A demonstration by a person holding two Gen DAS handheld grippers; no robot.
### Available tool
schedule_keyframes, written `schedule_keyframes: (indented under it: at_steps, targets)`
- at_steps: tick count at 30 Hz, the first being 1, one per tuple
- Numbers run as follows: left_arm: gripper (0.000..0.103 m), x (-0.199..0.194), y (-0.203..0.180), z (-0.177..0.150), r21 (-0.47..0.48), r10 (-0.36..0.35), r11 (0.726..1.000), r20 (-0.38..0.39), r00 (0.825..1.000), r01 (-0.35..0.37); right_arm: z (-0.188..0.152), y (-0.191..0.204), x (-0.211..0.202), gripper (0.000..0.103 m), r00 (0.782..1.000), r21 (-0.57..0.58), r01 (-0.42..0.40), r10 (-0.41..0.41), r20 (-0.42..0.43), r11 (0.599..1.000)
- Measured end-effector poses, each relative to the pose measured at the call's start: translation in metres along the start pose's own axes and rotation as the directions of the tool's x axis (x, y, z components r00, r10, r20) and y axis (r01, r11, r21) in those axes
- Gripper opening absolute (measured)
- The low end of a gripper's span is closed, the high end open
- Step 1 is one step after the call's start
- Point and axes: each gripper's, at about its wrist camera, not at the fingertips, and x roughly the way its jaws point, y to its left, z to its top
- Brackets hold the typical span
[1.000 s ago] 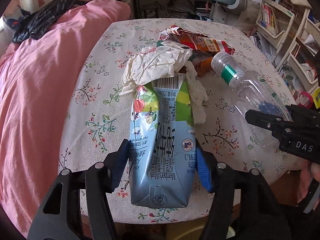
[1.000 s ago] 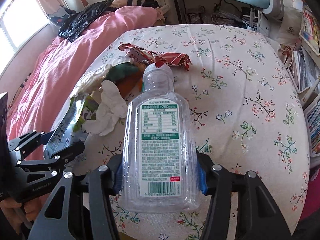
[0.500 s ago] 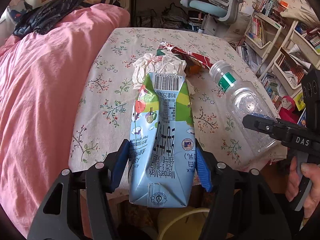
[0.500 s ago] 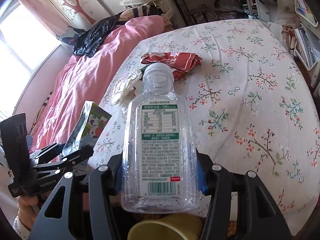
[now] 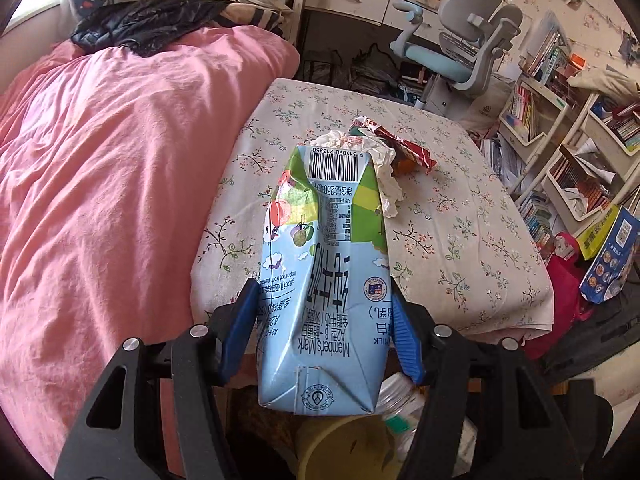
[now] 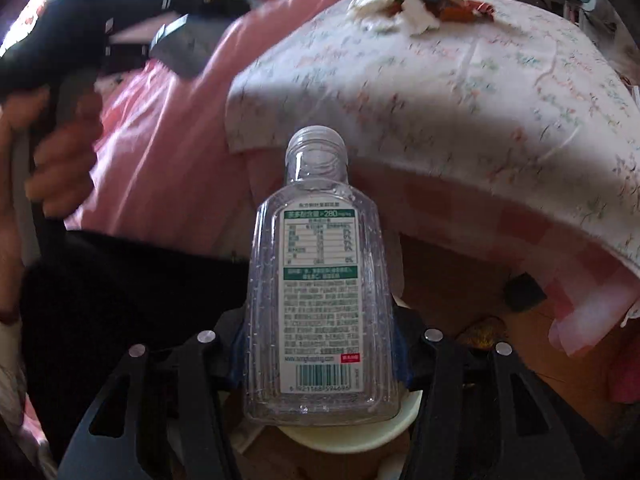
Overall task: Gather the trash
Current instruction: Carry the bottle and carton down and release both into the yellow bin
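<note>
My left gripper (image 5: 322, 296) is shut on a light-blue milk carton (image 5: 320, 280), its blue pads pressing both sides. The carton hangs past the near edge of the floral-cloth table (image 5: 460, 248), above a yellow bin (image 5: 344, 444). In the right wrist view my right gripper (image 6: 320, 320) is shut on a clear plastic bottle (image 6: 316, 288) with a green-and-white label and no cap. It hangs below the table's edge (image 6: 440, 112), just over the bin's pale rim (image 6: 352, 434). Crumpled white paper (image 5: 376, 152) and a red wrapper (image 5: 404, 148) lie on the table.
A bed under a pink cover (image 5: 100, 180) runs along the table's left side. A grey-blue desk chair (image 5: 460, 52) stands behind the table, and shelves of books (image 5: 560, 152) line the right. A person's hand (image 6: 60, 168) holds the blurred left gripper (image 6: 80, 20) at upper left.
Both grippers have drawn back from the table top with carton and bottle still held. The right one has dropped below the table's edge, over the bin. The left one has risen a little.
</note>
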Motion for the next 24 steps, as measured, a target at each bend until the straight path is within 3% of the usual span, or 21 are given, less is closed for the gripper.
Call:
schedule_keyframes:
  at_steps: [3, 5, 6, 7, 11, 14, 17, 19, 21, 24]
  targets:
    - [0.059, -0.006, -0.002, -0.01, 0.007, 0.001, 1.0, 0.003, 1.0, -0.001, -0.007, 0.007, 0.033, 0.055, 0.994, -0.043, 0.033, -0.038, -0.105, 0.999]
    - [0.059, -0.009, -0.005, -0.018, 0.018, 0.002, 1.0, 0.008, 1.0, -0.002, -0.004, 0.003, 0.045, 0.056, 0.99, -0.045, 0.057, -0.062, -0.128, 0.997]
    - [0.059, -0.01, -0.007, -0.021, 0.022, -0.002, 1.0, 0.008, 1.0, 0.002, -0.002, -0.001, 0.046, 0.062, 0.99, -0.032, 0.065, -0.068, -0.121, 0.997]
    - [0.059, -0.012, -0.008, -0.025, 0.027, -0.008, 1.0, 0.006, 1.0, 0.008, 0.001, -0.008, 0.044, 0.068, 0.992, -0.005, 0.075, -0.075, -0.101, 0.997]
    - [0.059, -0.011, -0.02, -0.044, 0.07, -0.015, 0.997, -0.023, 1.0, 0.016, 0.012, -0.032, 0.022, 0.073, 0.996, 0.134, 0.074, -0.079, 0.029, 0.988]
    - [0.059, -0.004, -0.035, -0.064, 0.127, -0.01, 0.992, -0.076, 0.997, 0.019, 0.017, -0.045, -0.001, 0.077, 0.981, 0.195, 0.086, -0.117, 0.155, 0.977]
    - [0.059, 0.008, -0.053, -0.088, 0.207, 0.004, 0.978, -0.158, 0.987, 0.029, 0.024, -0.056, -0.025, 0.08, 0.946, 0.241, 0.096, -0.164, 0.28, 0.966]
    - [0.059, 0.02, -0.066, -0.107, 0.268, 0.016, 0.962, -0.24, 0.971, 0.05, 0.018, -0.057, -0.042, 0.084, 0.921, 0.268, 0.1, -0.191, 0.339, 0.958]
    - [0.059, 0.031, -0.08, -0.124, 0.337, 0.039, 0.939, -0.304, 0.952, 0.068, 0.023, -0.064, -0.058, 0.085, 0.896, 0.295, 0.093, -0.21, 0.392, 0.951]
    - [0.062, 0.037, -0.098, -0.141, 0.446, 0.094, 0.892, -0.337, 0.937, 0.071, 0.032, -0.067, -0.077, 0.089, 0.872, 0.306, 0.084, -0.219, 0.438, 0.948]
